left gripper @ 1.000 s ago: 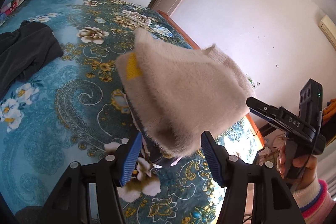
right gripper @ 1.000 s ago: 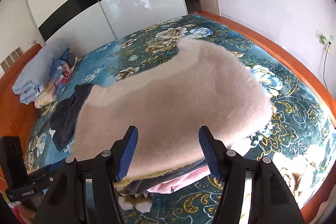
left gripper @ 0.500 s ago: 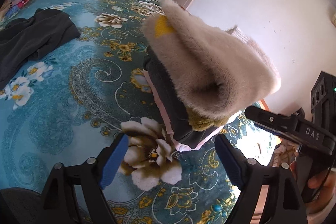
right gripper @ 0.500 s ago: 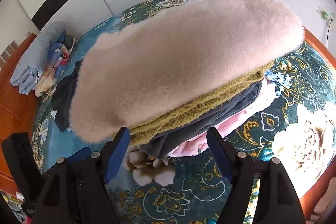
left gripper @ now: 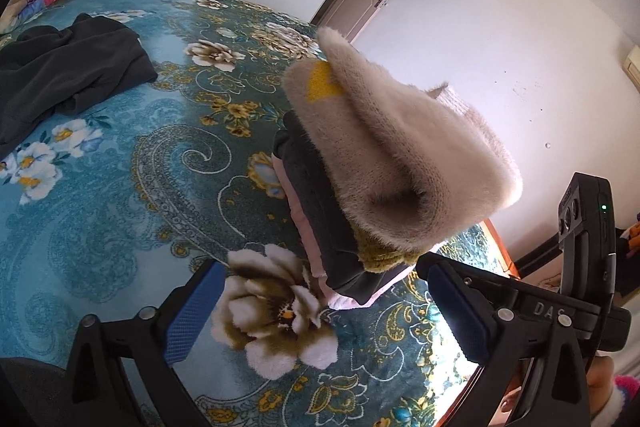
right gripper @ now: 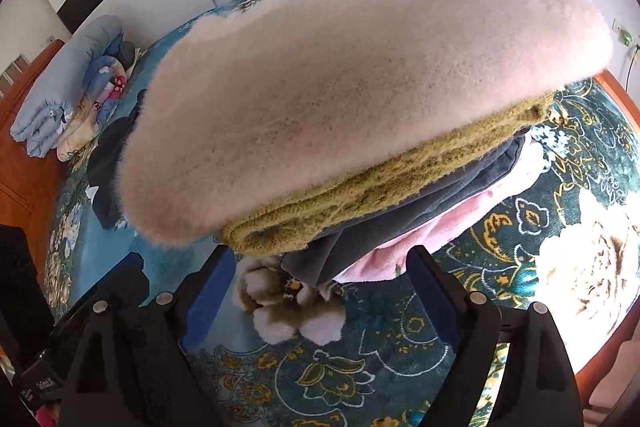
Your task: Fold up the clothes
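Note:
A folded fluffy beige garment (left gripper: 400, 155) lies on top of a stack of folded clothes on the bed; it also fills the right wrist view (right gripper: 360, 75). Under it are an olive knit (right gripper: 360, 195), a dark grey garment (left gripper: 320, 211) and a pink one (right gripper: 432, 231). My left gripper (left gripper: 324, 311) is open and empty, just in front of the stack. My right gripper (right gripper: 320, 295) is open and empty, close before the stack's near edge.
A crumpled black garment (left gripper: 68, 75) lies on the teal floral bedspread (left gripper: 120, 187) at the far left. Rolled bedding (right gripper: 68, 95) sits by the wooden headboard. A white wardrobe, a door and a white wall stand beyond the bed's wooden edge (right gripper: 612, 87).
Both grippers have opened wider, let go of the beige garment and drawn back from the stack. The beige garment now rests on top of the stack.

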Available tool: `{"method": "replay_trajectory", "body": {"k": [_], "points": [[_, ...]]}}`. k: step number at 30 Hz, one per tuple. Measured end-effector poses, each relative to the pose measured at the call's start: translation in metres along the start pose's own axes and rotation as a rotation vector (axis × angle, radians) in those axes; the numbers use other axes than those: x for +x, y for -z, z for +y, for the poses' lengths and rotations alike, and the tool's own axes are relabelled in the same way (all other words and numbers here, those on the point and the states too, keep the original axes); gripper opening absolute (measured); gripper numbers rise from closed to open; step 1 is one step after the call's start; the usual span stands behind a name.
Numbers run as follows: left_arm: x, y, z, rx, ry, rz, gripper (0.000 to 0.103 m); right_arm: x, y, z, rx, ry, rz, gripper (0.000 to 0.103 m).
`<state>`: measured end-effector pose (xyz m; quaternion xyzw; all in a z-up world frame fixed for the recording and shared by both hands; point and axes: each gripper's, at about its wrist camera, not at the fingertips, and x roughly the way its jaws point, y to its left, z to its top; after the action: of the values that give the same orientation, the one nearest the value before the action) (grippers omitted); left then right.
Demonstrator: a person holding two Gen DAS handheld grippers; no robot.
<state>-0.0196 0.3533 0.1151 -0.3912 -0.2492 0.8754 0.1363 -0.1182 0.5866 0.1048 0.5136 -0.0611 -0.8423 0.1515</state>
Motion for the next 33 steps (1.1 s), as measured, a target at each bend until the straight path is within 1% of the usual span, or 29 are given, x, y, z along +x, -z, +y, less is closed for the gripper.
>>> {"method": "replay_trajectory", "body": {"k": [1,2,4,9,14,21,24,29,33], "points": [[0.0,0.0,0.002,-0.009,-0.003,-0.004,0.103,0.001,0.0,0.001,-0.005,-0.003,0.001,0.097],[-0.001,0.0,0.003,-0.019,-0.006,-0.008,0.103,0.0,0.0,0.004,-0.016,0.005,-0.007,0.098],[-0.002,0.0,0.006,-0.034,0.01,-0.01,0.103,-0.001,0.0,0.008,-0.036,0.019,-0.021,0.098],[0.002,0.0,0.007,-0.044,-0.006,0.013,0.103,-0.004,0.0,0.015,-0.077,0.073,-0.066,0.098],[0.006,0.003,0.005,-0.036,0.006,0.042,0.103,-0.005,0.005,0.022,-0.107,0.088,-0.067,0.098],[0.004,0.005,0.008,-0.059,0.006,0.058,0.103,-0.007,0.007,0.024,-0.093,0.121,-0.068,0.098],[0.001,0.006,0.012,-0.074,0.013,0.051,0.103,-0.008,0.007,0.024,-0.085,0.135,-0.068,0.098],[-0.002,0.006,0.02,-0.115,-0.005,0.039,0.103,-0.01,0.007,0.024,-0.071,0.158,-0.066,0.098],[-0.002,0.007,0.017,-0.09,0.013,0.035,0.103,-0.007,0.008,0.03,-0.074,0.184,-0.064,0.098]]}}
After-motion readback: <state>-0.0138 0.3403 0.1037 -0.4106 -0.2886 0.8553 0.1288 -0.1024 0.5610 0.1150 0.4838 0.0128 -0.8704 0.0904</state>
